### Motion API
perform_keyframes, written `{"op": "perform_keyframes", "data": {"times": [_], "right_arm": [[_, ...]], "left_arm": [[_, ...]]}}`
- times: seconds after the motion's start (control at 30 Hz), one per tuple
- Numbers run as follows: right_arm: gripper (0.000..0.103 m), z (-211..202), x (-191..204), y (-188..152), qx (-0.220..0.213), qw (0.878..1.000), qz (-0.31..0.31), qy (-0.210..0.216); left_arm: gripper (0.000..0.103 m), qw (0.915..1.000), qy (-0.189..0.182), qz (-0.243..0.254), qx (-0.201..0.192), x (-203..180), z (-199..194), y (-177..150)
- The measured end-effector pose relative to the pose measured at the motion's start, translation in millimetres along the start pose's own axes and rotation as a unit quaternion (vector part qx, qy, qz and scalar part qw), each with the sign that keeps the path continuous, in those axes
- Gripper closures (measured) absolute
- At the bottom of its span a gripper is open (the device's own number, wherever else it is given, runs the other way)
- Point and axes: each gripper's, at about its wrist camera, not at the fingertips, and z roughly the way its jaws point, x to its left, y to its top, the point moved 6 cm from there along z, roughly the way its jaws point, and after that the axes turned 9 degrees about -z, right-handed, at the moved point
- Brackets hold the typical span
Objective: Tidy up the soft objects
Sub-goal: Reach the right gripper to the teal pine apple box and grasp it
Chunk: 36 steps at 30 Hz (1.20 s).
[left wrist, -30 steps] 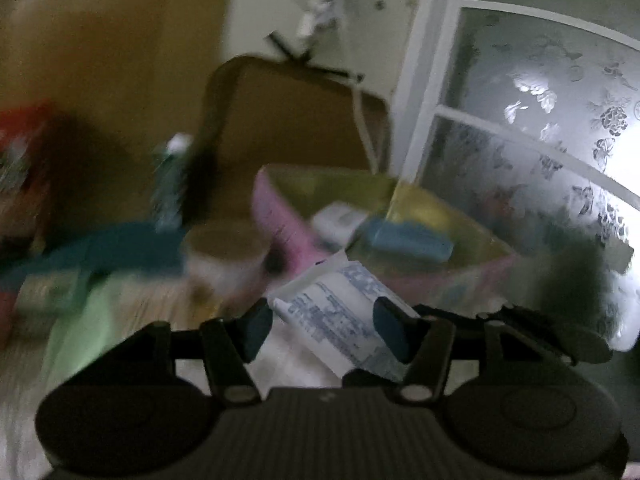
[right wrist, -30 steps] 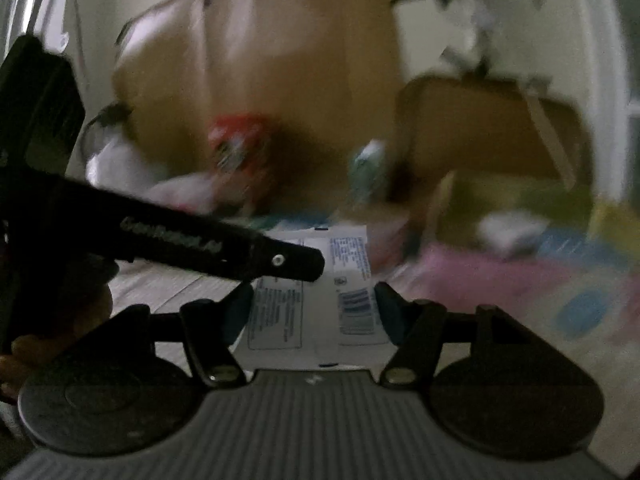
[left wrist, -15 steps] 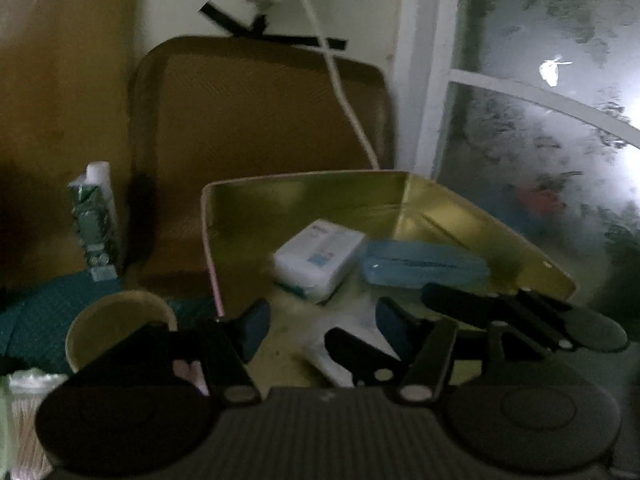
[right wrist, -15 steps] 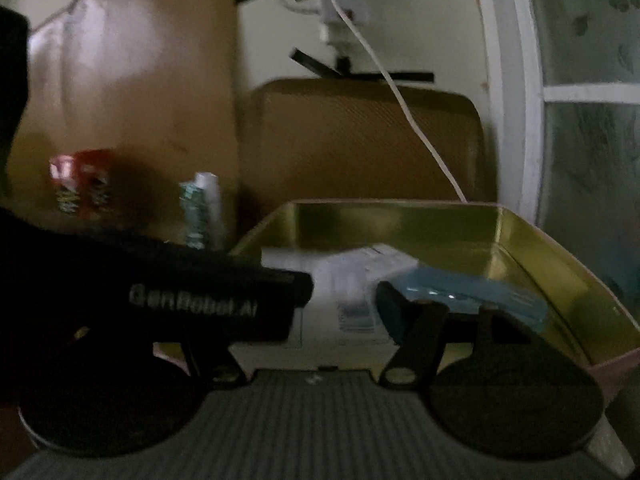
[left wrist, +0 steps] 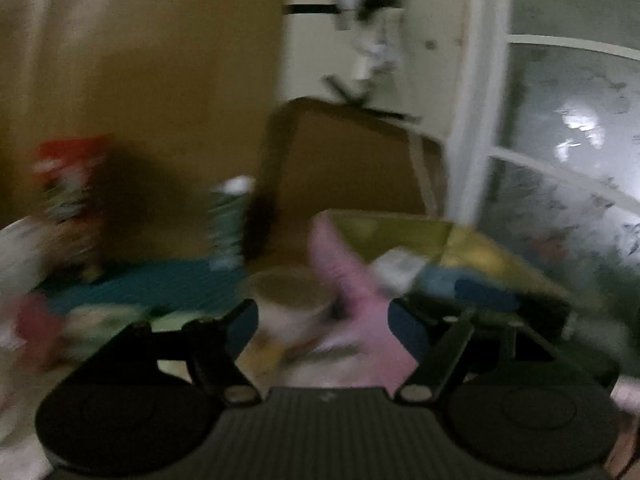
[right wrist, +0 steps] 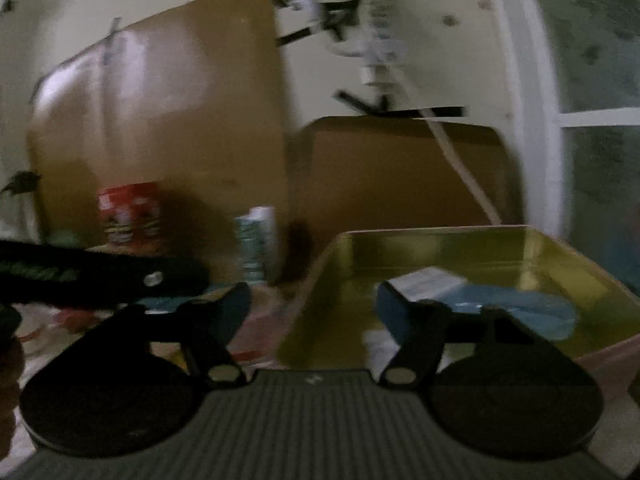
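A tray (right wrist: 440,230), pink outside and gold inside, holds a white tissue pack (right wrist: 432,280), a blue pack (right wrist: 516,308) and a flat white packet (right wrist: 380,342) near its front. My right gripper (right wrist: 316,308) hangs before the tray's left wall. Its jaws are closing with nothing between the pads. In the blurred left wrist view, my left gripper (left wrist: 322,324) is back from the tray's pink wall (left wrist: 340,268), jaws opening and empty. A black finger (right wrist: 120,276) of the left gripper crosses the right wrist view at the left.
A tan cup (left wrist: 292,292) stands just left of the tray. Behind it lie a teal cloth (left wrist: 152,284), a green-white carton (right wrist: 256,244) and a red can (right wrist: 128,216). Cardboard sheets (right wrist: 400,168) lean on the wall. A frosted window (right wrist: 600,160) closes the right side.
Both grippers carried the flat white packet over the tray, let it go there and drew back to the left. Both are empty now.
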Motion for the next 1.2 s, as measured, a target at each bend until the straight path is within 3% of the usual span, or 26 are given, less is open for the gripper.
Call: {"op": "perform_keyframes", "data": {"times": [0.07, 0.2, 0.37, 0.43, 0.57, 0.67, 0.73, 0.87, 1.0, 1.03, 1.1, 1.2], "right_arm": [[0.046, 4.2, 22.8, 1.1, 0.01, 0.999, -0.008, 0.033], [0.049, 22.0, 77.4, 4.0, 0.038, 0.993, -0.047, 0.097], [0.048, 65.2, 148.7, 13.7, 0.077, 0.977, -0.111, 0.168], [0.043, 92.2, 173.4, 17.6, 0.099, 0.967, -0.143, 0.187], [0.042, 146.9, 208.1, 18.2, 0.157, 0.943, -0.227, 0.188], [0.036, 173.5, 221.4, 15.6, 0.194, 0.923, -0.27, 0.195], [0.038, 183.4, 227.4, 9.9, 0.21, 0.912, -0.3, 0.187], [0.053, 173.8, 240.2, 5.4, 0.199, 0.896, -0.346, 0.193], [0.057, 143.9, 242.2, 2.6, 0.17, 0.891, -0.378, 0.184], [0.064, 136.1, 241.4, 1.3, 0.167, 0.89, -0.38, 0.186], [0.096, 119.8, 237.0, -3.2, 0.18, 0.891, -0.362, 0.207], [0.1, 92.3, 226.0, -13.8, 0.202, 0.894, -0.335, 0.219]], "left_arm": [[0.029, 0.9992, 0.039, -0.006, 0.006, 34.9, -15.3, -11.6], [0.03, 0.9906, 0.132, -0.015, 0.032, 106.3, -34.7, -35.5], [0.032, 0.9807, 0.19, -0.041, 0.024, 159.3, -45.3, -49.3], [0.033, 0.9833, 0.166, -0.074, 0.018, 166.2, -47.2, -45.4], [0.033, 0.9848, 0.157, -0.074, 0.002, 162.6, -48.9, -43.2], [0.033, 0.9853, 0.153, -0.077, -0.001, 160.9, -51.1, -43.4], [0.033, 0.9848, 0.151, -0.086, -0.002, 163.8, -54.8, -44.9], [0.032, 0.9838, 0.142, -0.11, -0.003, 171.3, -58.1, -44.6], [0.03, 0.9835, 0.134, -0.121, -0.007, 174.6, -59.2, -43.2], [0.03, 0.9836, 0.131, -0.124, -0.008, 175.5, -59.7, -42.6], [0.029, 0.9838, 0.124, -0.129, -0.007, 176.6, -59.9, -42.8], [0.029, 0.9838, 0.118, -0.135, -0.002, 178.0, -60.1, -43.4]]}}
